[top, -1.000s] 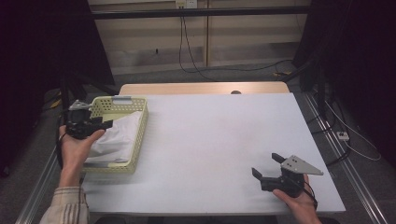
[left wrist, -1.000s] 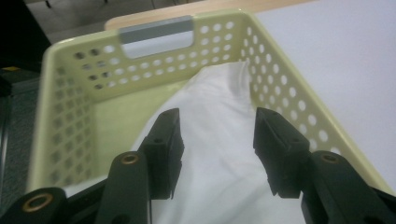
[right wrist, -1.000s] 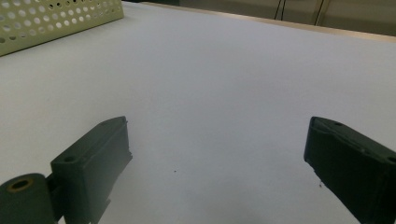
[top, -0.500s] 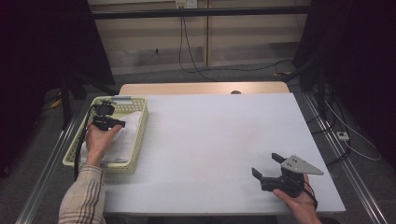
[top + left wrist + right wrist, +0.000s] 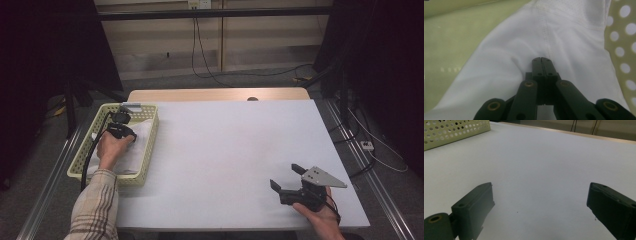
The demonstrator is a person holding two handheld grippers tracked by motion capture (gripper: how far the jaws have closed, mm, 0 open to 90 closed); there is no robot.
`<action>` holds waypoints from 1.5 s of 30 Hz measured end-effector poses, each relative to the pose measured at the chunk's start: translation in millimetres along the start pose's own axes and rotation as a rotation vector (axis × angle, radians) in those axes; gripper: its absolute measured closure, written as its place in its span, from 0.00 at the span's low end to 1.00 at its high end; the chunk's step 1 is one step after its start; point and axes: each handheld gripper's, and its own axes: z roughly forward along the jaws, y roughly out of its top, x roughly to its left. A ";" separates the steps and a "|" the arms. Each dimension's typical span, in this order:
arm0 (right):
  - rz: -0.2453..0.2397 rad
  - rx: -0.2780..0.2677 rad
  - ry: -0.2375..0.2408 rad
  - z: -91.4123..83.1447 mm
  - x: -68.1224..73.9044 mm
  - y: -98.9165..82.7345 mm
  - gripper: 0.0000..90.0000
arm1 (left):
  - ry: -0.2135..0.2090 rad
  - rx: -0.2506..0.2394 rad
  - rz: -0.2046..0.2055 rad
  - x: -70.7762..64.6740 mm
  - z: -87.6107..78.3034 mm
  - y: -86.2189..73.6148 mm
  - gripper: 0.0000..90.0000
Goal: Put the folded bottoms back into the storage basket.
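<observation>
Your left gripper (image 5: 543, 60) is down in the basket (image 5: 150, 137), pinching white cloth (image 5: 564, 37).

The table (image 5: 225, 145) bears the pale green basket at its left edge; the cloth lies inside, jaws just closed on a fold. Your right gripper (image 5: 540, 195) rests wide open, holding nothing.

Right gripper (image 5: 541, 206) hovering over white table (image 5: 544, 162), jaws standing wide apart; perforated yellow-green basket (image 5: 451, 131) sitting far left.
</observation>
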 end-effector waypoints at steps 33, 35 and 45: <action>0.007 0.010 -0.005 0.5 -1.3 -0.4 0.08 | 0.087 0.017 -0.086 61.4 -21.1 -23.6 1.00; 0.005 0.010 -0.004 0.8 -1.2 -0.5 0.08 | 0.108 0.044 -0.065 61.0 -15.5 -23.8 1.00; 0.003 0.010 -0.002 0.9 -1.2 -0.6 0.08 | 0.073 -0.006 -0.006 57.1 -7.1 -13.7 1.00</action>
